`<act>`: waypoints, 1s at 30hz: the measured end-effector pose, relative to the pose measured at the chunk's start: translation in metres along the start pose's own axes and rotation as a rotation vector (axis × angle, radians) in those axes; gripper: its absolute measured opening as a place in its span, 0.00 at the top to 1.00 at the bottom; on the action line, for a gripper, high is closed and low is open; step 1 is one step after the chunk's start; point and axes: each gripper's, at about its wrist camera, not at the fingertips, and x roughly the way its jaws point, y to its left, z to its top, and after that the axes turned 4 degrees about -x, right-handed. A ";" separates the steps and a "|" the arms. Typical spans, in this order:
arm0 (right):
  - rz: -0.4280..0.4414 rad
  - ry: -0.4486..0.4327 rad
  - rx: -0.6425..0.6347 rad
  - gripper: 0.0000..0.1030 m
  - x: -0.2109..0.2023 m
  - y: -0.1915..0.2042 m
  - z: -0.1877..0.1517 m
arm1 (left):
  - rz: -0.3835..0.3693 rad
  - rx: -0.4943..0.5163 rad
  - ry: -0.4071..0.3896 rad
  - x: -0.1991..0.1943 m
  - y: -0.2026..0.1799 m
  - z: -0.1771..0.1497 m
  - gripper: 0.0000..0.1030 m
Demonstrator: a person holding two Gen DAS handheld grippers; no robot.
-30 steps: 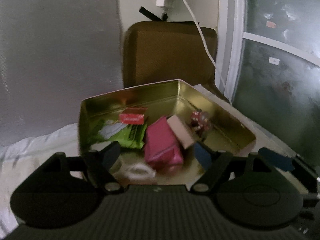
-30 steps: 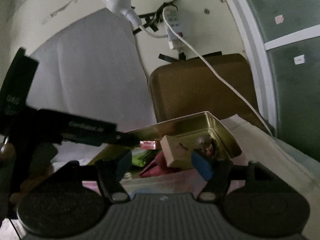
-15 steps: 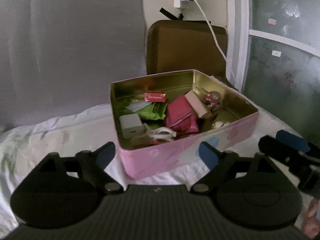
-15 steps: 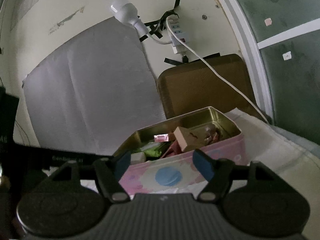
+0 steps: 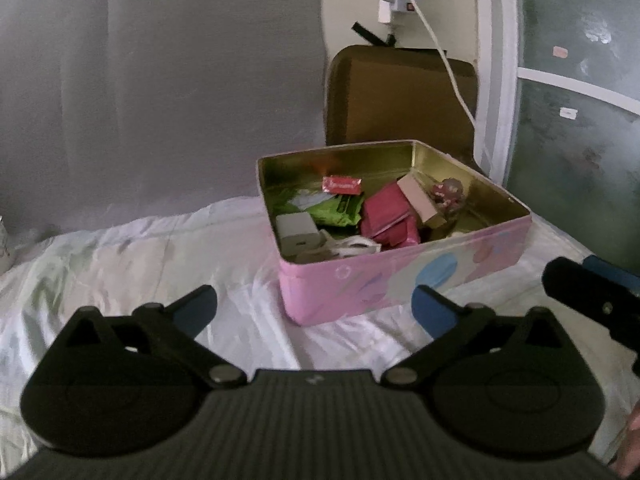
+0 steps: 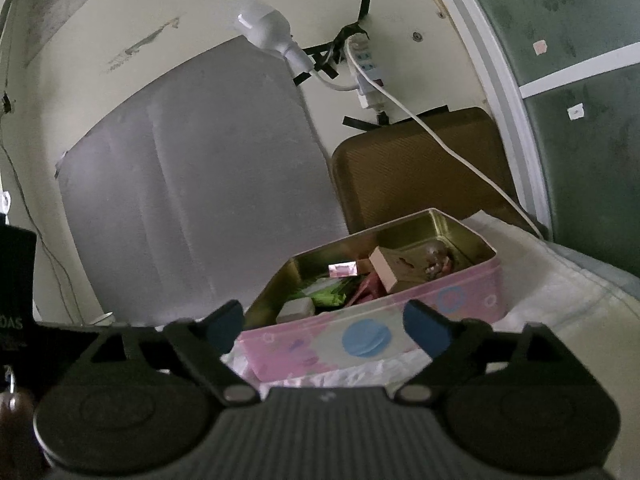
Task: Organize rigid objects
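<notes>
A pink tin with a gold inside stands open on the white sheet. Inside lie a magenta packet, a green packet, a small red box, a beige box, a grey-white adapter and a dark red trinket. My left gripper hangs short of the tin's near corner, jaws opening, nothing between them. My right gripper faces the tin's long side, jaws opening and empty. Its finger shows at the right edge of the left wrist view.
A brown chair back stands behind the tin. A white cable hangs from a power strip on the wall. A grey panel leans on the wall. The rumpled sheet spreads to the left.
Both grippers have drawn back from the tin, which now looks smaller and farther. Both pairs of jaws have spread wider. The tin's contents lie as before.
</notes>
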 end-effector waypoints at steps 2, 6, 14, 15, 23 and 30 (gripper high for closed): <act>-0.003 0.001 -0.005 0.08 -0.001 0.003 -0.002 | 0.010 -0.012 0.017 0.001 0.003 -0.003 0.00; -0.005 0.003 -0.008 0.08 -0.003 0.008 -0.005 | 0.025 -0.026 0.026 0.002 0.009 -0.006 0.00; -0.005 -0.002 -0.024 0.06 -0.003 0.016 -0.004 | 0.054 -0.007 0.013 0.000 0.012 -0.005 0.00; -0.003 -0.002 -0.025 0.06 -0.002 0.016 -0.004 | 0.056 -0.004 0.013 0.000 0.012 -0.005 0.00; -0.004 -0.001 -0.023 0.05 0.000 0.015 -0.006 | 0.047 0.009 0.004 -0.001 0.011 -0.006 0.00; -0.015 -0.007 -0.006 0.05 -0.001 0.010 -0.007 | 0.019 0.013 0.002 -0.002 0.008 -0.007 0.00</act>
